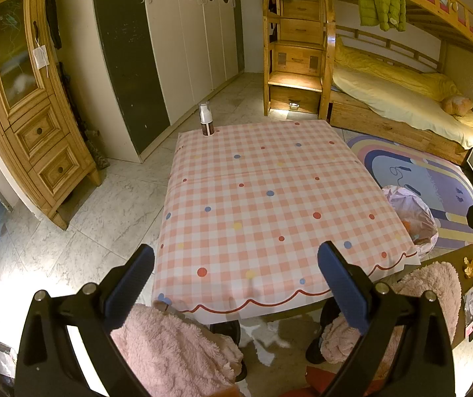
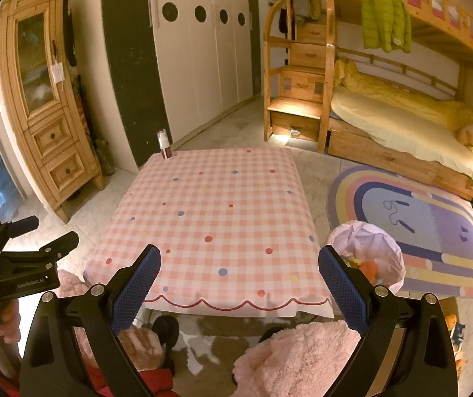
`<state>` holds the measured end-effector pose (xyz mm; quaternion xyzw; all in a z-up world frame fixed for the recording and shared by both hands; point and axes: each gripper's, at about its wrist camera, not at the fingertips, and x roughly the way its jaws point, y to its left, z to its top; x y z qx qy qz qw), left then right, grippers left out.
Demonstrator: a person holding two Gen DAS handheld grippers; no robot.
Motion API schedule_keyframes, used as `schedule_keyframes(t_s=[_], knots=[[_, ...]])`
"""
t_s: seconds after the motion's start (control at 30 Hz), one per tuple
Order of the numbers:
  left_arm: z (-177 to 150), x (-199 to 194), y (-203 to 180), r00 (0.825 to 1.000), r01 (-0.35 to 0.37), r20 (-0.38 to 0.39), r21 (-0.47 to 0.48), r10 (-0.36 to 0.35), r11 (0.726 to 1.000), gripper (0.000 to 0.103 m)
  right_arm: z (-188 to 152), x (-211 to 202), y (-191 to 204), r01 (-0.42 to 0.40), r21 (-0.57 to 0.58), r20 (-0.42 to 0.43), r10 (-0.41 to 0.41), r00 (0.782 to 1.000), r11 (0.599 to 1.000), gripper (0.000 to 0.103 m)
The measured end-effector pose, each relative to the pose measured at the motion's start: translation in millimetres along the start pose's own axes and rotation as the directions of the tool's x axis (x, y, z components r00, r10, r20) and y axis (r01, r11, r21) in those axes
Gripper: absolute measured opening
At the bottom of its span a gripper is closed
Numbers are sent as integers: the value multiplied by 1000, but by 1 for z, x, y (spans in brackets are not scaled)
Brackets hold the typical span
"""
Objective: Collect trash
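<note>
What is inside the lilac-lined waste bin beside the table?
The lilac-lined waste bin holds orange scraps, possibly peel, near its rim in the right wrist view. Anything deeper is hidden by the crumpled liner.

The left gripper (image 2: 54, 244) body, seen from the right wrist, reads "GenRobot.AI".

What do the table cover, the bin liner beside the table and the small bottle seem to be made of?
Table cover: probably wipeable plastic or coated cloth; it lies smooth, with a printed check and a stiff scalloped edge.
Bin liner: thin, pale plastic film, crinkled and slightly see-through.
Bottle: likely plastic, with a dark lower body and a white pump under a clear cap; glass cannot be ruled out.
</note>
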<state>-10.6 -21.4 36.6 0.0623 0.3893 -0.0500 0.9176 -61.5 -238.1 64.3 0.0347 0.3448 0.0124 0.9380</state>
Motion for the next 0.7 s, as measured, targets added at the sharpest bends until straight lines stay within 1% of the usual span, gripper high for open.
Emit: schedule_keyframes(t_s=[0.5, 0.63, 0.7], knots=[[2, 1, 0, 1000, 5, 13, -1, -4, 1000, 96, -2, 3, -1, 0, 4, -5, 1, 1000, 1000, 95], [3, 8, 0, 1000, 8, 0, -6, -8, 1000, 96, -2, 4, -12, 6, 20, 5, -6, 1000, 1000, 95], [2, 14, -1, 1000, 10, -10, -2, -10, 1000, 96, -2, 3, -25, 27, 40, 22, -28, 999, 999, 95]])
